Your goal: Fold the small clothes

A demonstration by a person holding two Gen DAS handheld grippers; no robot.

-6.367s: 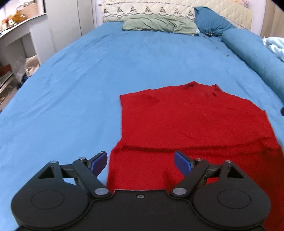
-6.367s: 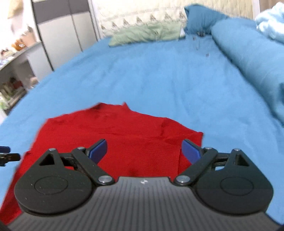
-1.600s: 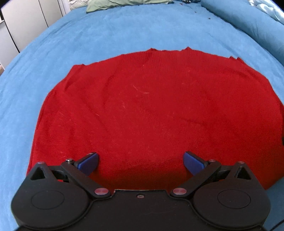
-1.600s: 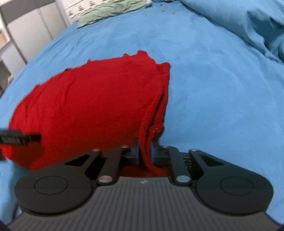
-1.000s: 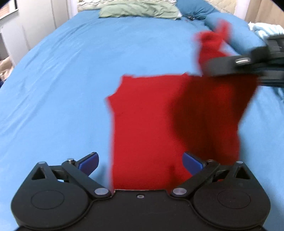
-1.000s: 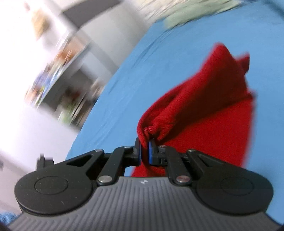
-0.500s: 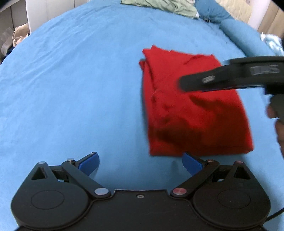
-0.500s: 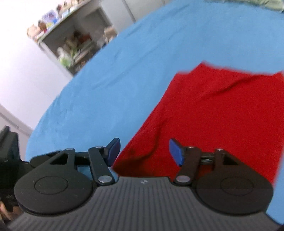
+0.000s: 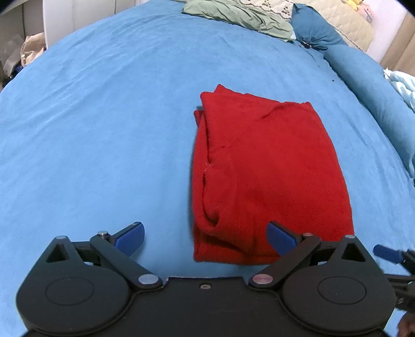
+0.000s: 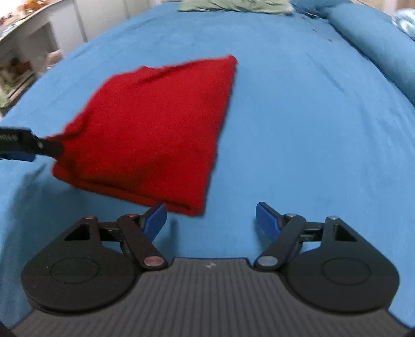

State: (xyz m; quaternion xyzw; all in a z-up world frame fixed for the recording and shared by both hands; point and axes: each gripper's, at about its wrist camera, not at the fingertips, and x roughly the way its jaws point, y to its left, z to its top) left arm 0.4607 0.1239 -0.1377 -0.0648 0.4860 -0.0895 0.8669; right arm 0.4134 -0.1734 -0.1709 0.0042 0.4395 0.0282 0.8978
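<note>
- Your left claw (image 9: 205, 239) is spread wide and holds nothing; its blue fingers (image 9: 129, 237) hover just above the blue bed sheet (image 9: 103, 129), with the near left corner of the cloth between them.
- Your right claw (image 10: 210, 219) is also wide open and empty, and its left finger sits just at the near edge of the cloth.
- The red knit garment (image 9: 267, 176) lies folded into a thick, roughly rectangular bundle flat on the bed sheet, right in front of both claws. Its layered open edges run along its left side in the left wrist view, and the right side is a smooth fold.
- In the right wrist view the garment (image 10: 155, 129) is blurred.
- Farther off, a blue bolster (image 9: 368, 77) runs along the right side of the bed.
- At the head of the bed lie a green pillow (image 9: 233, 13) and a dark blue cushion (image 9: 313, 33).
</note>
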